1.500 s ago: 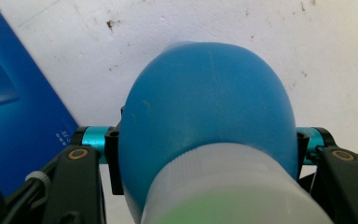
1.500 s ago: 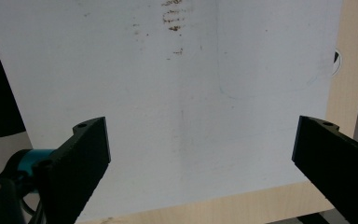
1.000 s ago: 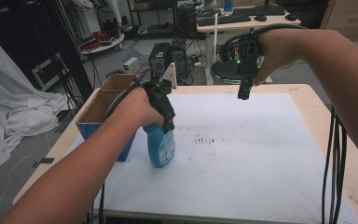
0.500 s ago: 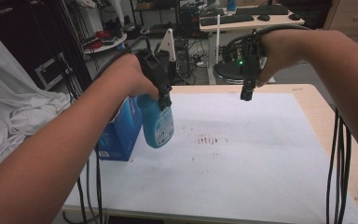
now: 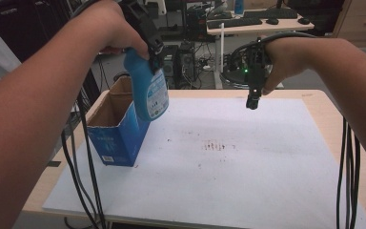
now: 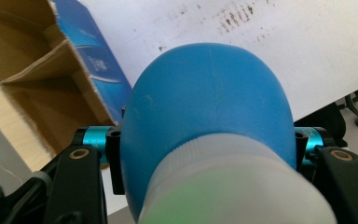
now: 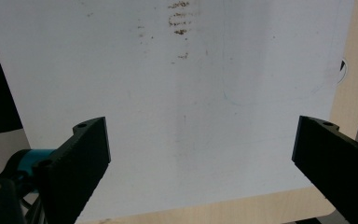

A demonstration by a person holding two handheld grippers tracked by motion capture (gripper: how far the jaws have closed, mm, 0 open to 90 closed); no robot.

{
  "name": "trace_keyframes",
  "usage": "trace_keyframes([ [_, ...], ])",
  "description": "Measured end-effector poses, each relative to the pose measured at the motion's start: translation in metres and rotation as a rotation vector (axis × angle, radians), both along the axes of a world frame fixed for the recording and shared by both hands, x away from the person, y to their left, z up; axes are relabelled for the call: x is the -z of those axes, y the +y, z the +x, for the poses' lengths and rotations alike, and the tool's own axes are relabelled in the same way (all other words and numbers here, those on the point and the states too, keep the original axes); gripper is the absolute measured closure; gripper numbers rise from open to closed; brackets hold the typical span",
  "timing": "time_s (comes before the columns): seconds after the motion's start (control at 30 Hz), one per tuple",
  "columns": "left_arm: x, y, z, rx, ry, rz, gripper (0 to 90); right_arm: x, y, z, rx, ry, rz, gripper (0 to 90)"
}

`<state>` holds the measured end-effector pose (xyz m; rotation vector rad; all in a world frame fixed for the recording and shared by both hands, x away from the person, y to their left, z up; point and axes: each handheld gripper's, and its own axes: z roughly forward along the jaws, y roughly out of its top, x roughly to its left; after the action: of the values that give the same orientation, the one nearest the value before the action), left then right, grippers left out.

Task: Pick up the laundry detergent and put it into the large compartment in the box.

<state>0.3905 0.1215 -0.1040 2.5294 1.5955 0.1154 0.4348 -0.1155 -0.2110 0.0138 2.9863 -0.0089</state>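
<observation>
A blue bottle (image 5: 145, 88) with a white label hangs in the air, tilted, above the right edge of an open blue cardboard box (image 5: 116, 133). My left gripper (image 5: 155, 52) is shut on it near its upper part. In the left gripper view the bottle's rounded blue body (image 6: 205, 102) bulges between the two black jaws, with the box's brown inside (image 6: 37, 79) below at the left. My right gripper (image 5: 252, 102) hovers over the far side of the white board (image 5: 248, 167). Its jaws (image 7: 200, 154) stand wide open with nothing between them.
The white board lies on a wooden table (image 5: 357, 143) and has small brown stains (image 5: 217, 145) near its middle. Black cables (image 5: 345, 176) hang down from both hands. Beyond the table's far edge stand a desk (image 5: 262, 24), computers and shelves.
My left hand has lifted the blue bottle from the board up into the air beside the box. The right gripper has stayed where it was.
</observation>
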Motion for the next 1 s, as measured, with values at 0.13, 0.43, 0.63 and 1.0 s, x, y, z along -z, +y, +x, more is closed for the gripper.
trace_keyframes([
  [0.13,-0.01,0.013,-0.002,-0.034,-0.004,-0.012,39.1,0.001,0.001,-0.001,-0.004,-0.001,0.0,3.2],
  [0.43,-0.011,0.051,0.002,-0.125,0.031,0.001,39.1,0.0,0.001,-0.003,-0.016,-0.006,-0.003,3.2],
  [0.63,-0.01,0.072,0.005,-0.183,0.038,0.012,39.1,0.003,0.002,-0.005,-0.018,0.001,-0.007,3.2],
  [1.0,0.002,0.102,0.014,-0.263,0.046,0.026,39.0,0.004,-0.001,-0.003,-0.013,0.003,-0.012,3.1],
])
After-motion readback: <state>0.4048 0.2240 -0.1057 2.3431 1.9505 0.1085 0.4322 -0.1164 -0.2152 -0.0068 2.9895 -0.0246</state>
